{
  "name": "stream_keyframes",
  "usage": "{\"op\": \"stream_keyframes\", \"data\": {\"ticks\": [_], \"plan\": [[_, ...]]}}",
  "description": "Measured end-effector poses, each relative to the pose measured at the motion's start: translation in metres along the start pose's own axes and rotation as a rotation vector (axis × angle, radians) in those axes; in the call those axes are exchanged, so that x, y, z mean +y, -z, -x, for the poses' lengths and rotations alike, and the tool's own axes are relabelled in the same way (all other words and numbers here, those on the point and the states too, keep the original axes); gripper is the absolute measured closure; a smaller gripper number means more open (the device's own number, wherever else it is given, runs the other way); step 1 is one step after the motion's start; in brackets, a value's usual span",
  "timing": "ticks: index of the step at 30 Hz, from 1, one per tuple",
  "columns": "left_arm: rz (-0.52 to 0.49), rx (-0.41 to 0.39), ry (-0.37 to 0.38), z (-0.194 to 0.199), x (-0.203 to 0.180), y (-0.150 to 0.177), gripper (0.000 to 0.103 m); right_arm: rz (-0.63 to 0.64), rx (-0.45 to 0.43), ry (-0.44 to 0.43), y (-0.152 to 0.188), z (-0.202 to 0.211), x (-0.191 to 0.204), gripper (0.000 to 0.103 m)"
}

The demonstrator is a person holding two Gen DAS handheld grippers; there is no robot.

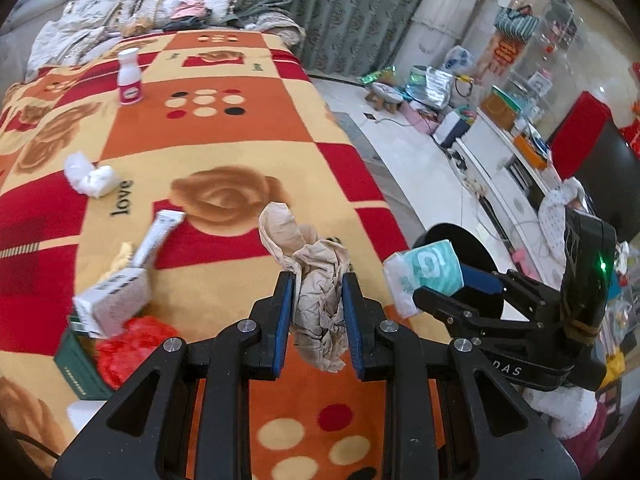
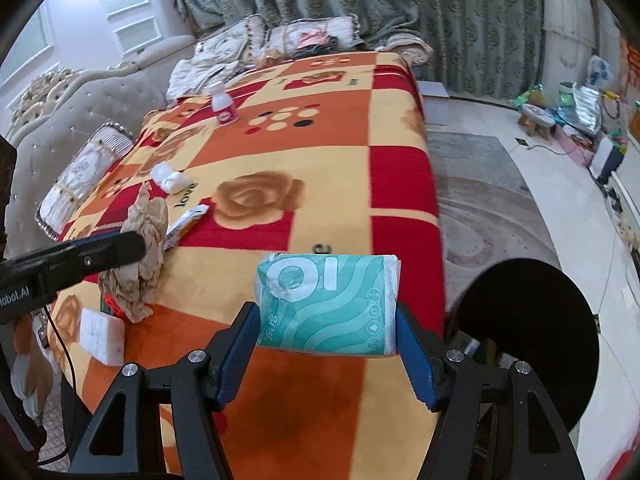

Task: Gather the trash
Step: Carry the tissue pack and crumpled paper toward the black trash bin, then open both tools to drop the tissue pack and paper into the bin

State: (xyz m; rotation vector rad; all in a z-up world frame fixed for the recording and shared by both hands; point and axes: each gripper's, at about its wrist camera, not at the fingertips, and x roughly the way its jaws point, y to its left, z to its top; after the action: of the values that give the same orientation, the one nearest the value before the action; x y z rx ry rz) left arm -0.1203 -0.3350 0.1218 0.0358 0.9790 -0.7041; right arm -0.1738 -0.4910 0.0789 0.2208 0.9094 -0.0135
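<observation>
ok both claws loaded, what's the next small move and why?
Probably carry the right claw a little further right, until the teal tissue pack hangs over the black bin, then release. That claw is shut on the pack, and the bin sits just off the blanket's edge beside it. The left claw, shut on the crumpled brown paper, should follow.

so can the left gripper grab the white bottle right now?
Probably not: the left gripper is already shut on crumpled paper, and the white bottle stands far up the blanket.
</observation>
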Motion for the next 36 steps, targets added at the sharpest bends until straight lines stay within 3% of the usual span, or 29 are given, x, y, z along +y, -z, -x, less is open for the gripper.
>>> {"op": "stream_keyframes", "data": {"ticks": [25,36], "plan": [[-0.115,0.117,0.158,-0.082,-0.114,-0.003,0.081,-0.205,0.006,0.156,0.042,0.033,-0.128,0.039],[-0.127,0.150,0.200,-0.112,-0.138,-0.008,0.081,-0.271,0.020,0.185,0.052,0.031,-0.164,0.038]]}}
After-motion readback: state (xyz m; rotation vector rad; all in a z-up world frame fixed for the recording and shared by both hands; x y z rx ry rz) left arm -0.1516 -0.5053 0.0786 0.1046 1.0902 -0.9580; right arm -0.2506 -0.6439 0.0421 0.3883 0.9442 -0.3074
